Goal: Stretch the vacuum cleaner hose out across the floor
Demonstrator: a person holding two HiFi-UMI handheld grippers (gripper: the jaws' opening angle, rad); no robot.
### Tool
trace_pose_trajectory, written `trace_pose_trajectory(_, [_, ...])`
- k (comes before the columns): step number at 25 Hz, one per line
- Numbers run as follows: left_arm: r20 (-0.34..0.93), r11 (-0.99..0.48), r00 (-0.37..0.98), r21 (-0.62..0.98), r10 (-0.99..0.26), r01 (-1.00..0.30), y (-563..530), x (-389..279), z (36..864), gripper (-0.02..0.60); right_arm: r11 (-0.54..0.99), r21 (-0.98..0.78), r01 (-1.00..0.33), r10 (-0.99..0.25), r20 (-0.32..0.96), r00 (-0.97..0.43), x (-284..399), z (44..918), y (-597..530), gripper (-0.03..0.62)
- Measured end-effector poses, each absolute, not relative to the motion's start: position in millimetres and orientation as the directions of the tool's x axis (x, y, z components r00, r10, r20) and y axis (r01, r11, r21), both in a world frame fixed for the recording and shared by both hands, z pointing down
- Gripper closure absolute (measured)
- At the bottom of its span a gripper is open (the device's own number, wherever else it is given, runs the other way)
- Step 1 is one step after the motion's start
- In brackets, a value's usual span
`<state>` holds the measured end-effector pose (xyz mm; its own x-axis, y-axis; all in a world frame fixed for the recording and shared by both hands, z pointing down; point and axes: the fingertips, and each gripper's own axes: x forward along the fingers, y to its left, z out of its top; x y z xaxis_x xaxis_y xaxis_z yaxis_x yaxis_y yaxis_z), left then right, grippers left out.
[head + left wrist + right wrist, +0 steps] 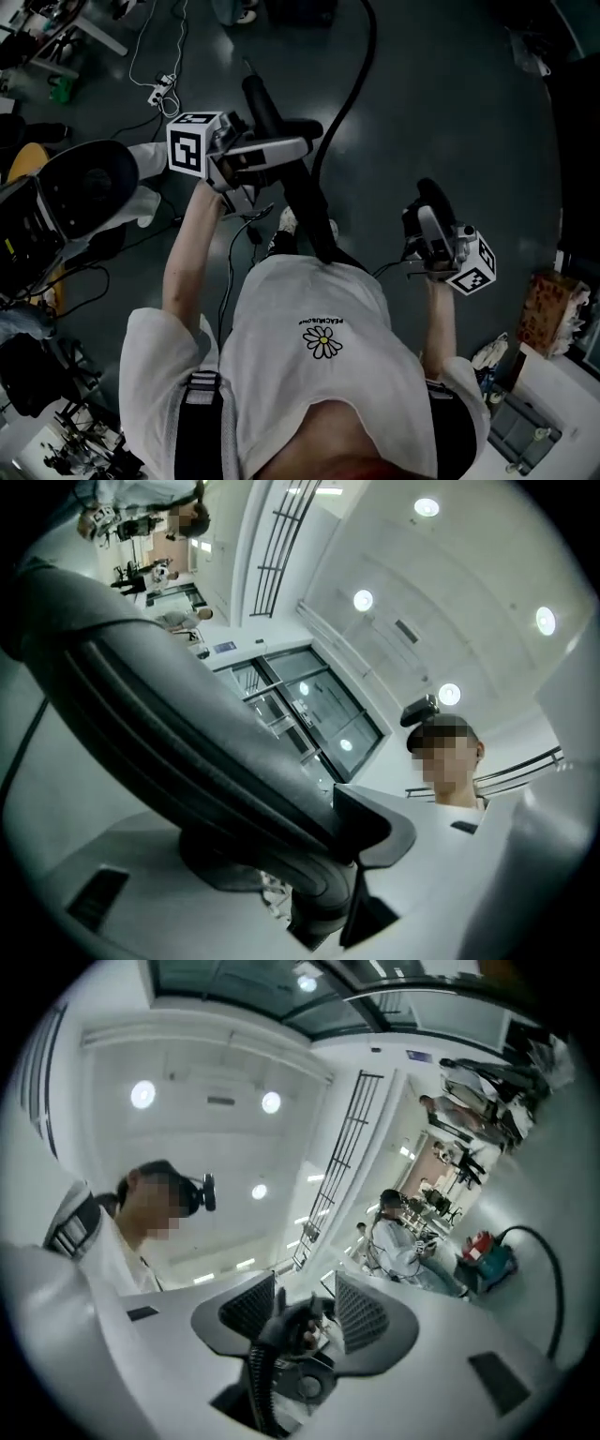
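Over the dark floor (450,94), left gripper (291,145) clamps the thick black hose (265,105), lifted ahead of the person. Right gripper (305,1309) gapes, pads clear of a thin ribbed piece (255,1377) between them.

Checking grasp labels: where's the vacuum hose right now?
Head view, centre: the hose runs from the top edge down in front of the person and passes between the jaws of the left gripper, left of the right gripper.

The hose (367,70) leaves by the head view's top edge. It hides one jaw of the left gripper (281,150).
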<state>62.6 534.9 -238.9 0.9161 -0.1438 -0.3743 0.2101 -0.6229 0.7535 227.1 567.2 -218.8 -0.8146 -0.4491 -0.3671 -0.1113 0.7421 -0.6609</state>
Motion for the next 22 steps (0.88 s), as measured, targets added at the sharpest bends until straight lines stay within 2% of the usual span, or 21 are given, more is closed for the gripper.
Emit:
trace_pose_trajectory(2, [-0.329,-0.637,0.942,0.742,-0.072,0.211,570,72,-235,0.344,0.761,-0.631,-0.150,-0.410,-0.289,-0.865,215,-215,560,0.384])
trace_pose_trajectory(4, [-0.280,-0.659,0.960,0.724,-0.009,0.205,611,91,-228,0.344,0.729,-0.674,-0.120,-0.362,-0.232,-0.903,193,-203,562,0.384])
trace_pose_trajectory(7, [-0.258,-0.683,0.965,0.699,0.033,0.210,657,121,-225,0.344,0.712,-0.697,-0.089,-0.341,-0.232,-0.911,165,-193,576,0.384])
trace_pose_trajectory(11, [-0.294,-0.678,0.953,0.687,0.070,0.261,699,137,-233,0.344,0.748,-0.646,-0.154,-0.417,-0.276,-0.866,145,-214,600,0.384])
trace_pose_trajectory(15, [-0.228,-0.689,0.954,0.660,0.194,0.298,750,152,-241,0.344,0.763,-0.585,-0.276,-0.520,-0.303,-0.798,158,-242,623,0.384])
trace_pose_trajectory(19, [-0.161,-0.713,0.932,0.605,0.324,0.353,813,169,-242,0.355,0.785,-0.483,-0.387,-0.564,-0.299,-0.770,161,-260,652,0.385])
trace_pose_trajectory(22, [-0.139,-0.719,0.920,0.586,0.366,0.374,840,191,-249,0.357,0.790,-0.444,-0.423,-0.583,-0.330,-0.742,174,-273,672,0.385])
